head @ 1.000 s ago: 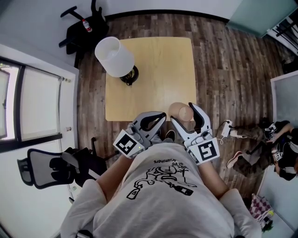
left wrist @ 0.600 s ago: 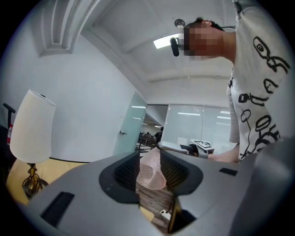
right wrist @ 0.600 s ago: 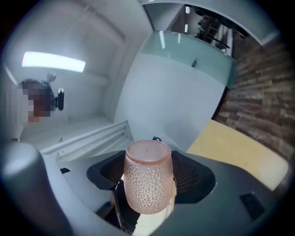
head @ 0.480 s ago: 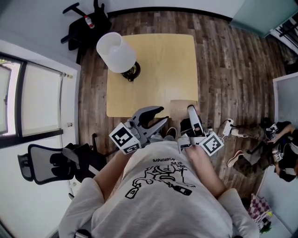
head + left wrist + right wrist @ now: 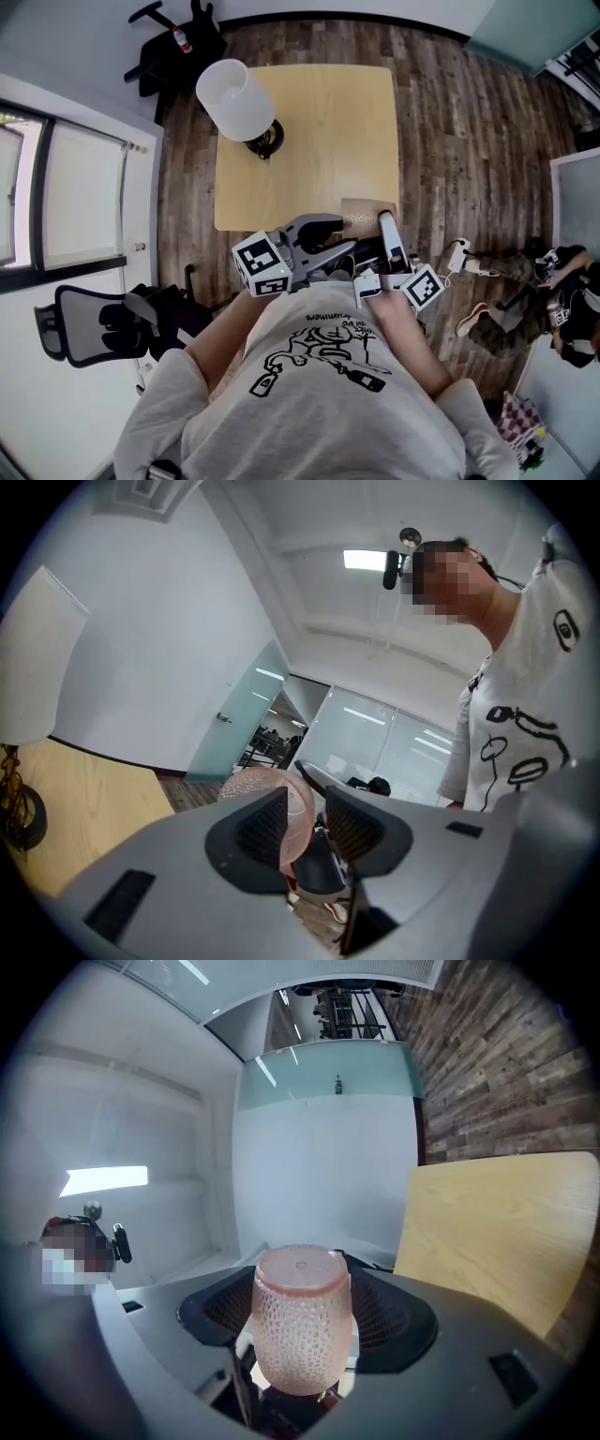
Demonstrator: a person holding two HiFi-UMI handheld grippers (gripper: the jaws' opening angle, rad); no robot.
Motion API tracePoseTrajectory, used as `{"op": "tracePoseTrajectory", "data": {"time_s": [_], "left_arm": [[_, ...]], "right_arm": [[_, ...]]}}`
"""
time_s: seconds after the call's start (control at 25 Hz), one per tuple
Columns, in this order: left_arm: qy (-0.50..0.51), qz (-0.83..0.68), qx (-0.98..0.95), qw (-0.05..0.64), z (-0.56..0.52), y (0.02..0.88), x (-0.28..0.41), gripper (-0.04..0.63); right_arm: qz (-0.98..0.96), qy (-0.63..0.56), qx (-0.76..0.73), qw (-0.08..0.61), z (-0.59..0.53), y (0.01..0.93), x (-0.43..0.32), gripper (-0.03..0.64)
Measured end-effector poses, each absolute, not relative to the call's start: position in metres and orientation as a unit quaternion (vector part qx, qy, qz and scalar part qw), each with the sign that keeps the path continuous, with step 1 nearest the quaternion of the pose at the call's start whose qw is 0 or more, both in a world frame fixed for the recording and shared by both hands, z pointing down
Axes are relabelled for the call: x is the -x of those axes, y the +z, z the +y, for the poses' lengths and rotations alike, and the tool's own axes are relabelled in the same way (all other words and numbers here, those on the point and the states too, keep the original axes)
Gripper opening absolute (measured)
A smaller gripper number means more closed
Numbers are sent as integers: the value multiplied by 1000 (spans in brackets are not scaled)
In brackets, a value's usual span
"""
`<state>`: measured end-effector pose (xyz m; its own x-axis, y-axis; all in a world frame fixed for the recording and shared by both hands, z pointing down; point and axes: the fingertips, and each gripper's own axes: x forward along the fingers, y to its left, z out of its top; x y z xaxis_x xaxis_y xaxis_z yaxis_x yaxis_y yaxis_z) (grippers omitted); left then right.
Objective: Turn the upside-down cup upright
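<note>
A pink, dimpled cup sits between the jaws of my right gripper, which is shut on its sides. Its closed base points away from the camera. In the head view the cup hangs over the near right edge of the wooden table, just in front of my body. My left gripper points at it from the left. In the left gripper view the jaws stand apart, and the cup shows in and beyond the gap. Contact with the pads is not visible.
A lamp with a white shade stands on the table's far left corner. An office chair is to my left and a black chair base lies beyond the table. A seated person is at the right edge.
My right gripper has rolled over with the cup in it, so the cup now shows its side. The left gripper has opened and moved right, up to the cup.
</note>
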<state>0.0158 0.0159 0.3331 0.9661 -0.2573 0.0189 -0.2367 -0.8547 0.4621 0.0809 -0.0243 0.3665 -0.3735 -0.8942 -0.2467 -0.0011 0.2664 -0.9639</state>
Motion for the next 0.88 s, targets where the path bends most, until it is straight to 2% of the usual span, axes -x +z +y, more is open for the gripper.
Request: {"op": "tracePoseTrajectory", "data": {"time_s": [0.16, 0.56, 0.76, 0.88], "left_arm": [[-29, -112, -961, 252, 15, 330, -18, 60], [-64, -71, -946, 309, 19, 325, -20, 21], [-75, -68, -944, 315, 17, 324, -17, 20], [-78, -74, -943, 314, 14, 323, -13, 20]], "right_arm": [[653, -501, 330, 462, -24, 364, -82, 327], [666, -474, 306, 488, -19, 357, -84, 328], [697, -452, 324, 452, -20, 354, -84, 328], [729, -423, 357, 403, -21, 353, -92, 328]]}}
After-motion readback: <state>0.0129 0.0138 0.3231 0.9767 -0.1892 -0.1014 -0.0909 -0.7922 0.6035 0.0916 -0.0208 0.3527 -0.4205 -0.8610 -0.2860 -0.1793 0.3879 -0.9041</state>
